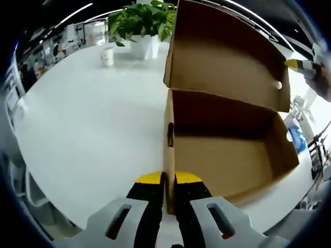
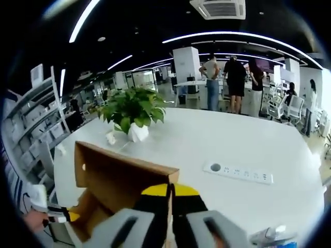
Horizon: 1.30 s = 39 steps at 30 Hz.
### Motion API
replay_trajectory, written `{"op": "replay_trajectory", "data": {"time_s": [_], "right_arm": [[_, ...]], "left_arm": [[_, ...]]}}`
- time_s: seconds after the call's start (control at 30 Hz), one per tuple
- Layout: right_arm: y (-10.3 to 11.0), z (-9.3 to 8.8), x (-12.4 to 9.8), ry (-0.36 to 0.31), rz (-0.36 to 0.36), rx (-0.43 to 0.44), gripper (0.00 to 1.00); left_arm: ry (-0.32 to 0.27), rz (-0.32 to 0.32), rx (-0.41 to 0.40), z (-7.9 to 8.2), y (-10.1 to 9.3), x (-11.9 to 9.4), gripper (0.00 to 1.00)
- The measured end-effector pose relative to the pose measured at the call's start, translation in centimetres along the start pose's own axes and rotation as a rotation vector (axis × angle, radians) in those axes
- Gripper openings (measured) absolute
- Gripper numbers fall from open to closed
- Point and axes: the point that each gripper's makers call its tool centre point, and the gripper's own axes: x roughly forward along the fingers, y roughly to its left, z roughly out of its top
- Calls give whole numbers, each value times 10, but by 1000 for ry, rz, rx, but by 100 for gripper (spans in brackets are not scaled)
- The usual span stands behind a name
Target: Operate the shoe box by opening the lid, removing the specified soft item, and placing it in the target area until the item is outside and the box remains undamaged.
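Note:
A brown cardboard shoe box [image 1: 232,155] stands open on the white table [image 1: 88,134]. Its lid [image 1: 227,62] is swung up and back. The inside floor that I see is bare cardboard. My left gripper [image 1: 168,179] is shut on the box's near side wall, whose thin edge runs up between the yellow-tipped pads. My right gripper [image 2: 169,189] is shut on the free edge of the raised lid [image 2: 119,173]. The right gripper [image 1: 304,65] also shows at the lid's far corner in the left gripper view. In the right gripper view, the left gripper [image 2: 64,215] sits low at the left.
A potted plant [image 2: 133,111] in a white pot and a paper cup [image 1: 107,56] stand on the table beyond the box. A white power strip [image 2: 238,172] is set in the tabletop. Several people [image 2: 235,82] stand at the far side. Chairs ring the table.

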Motion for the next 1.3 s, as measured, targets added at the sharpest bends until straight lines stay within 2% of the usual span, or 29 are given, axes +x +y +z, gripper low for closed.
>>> {"op": "replay_trajectory", "data": {"time_s": [0.43, 1.3], "right_arm": [[27, -8, -46, -34, 1, -18, 0], [44, -25, -82, -78, -16, -45, 0]], "left_arm": [[-3, 0, -7, -1, -1, -2, 4], [-18, -23, -52, 1, 1, 1, 5]]}}
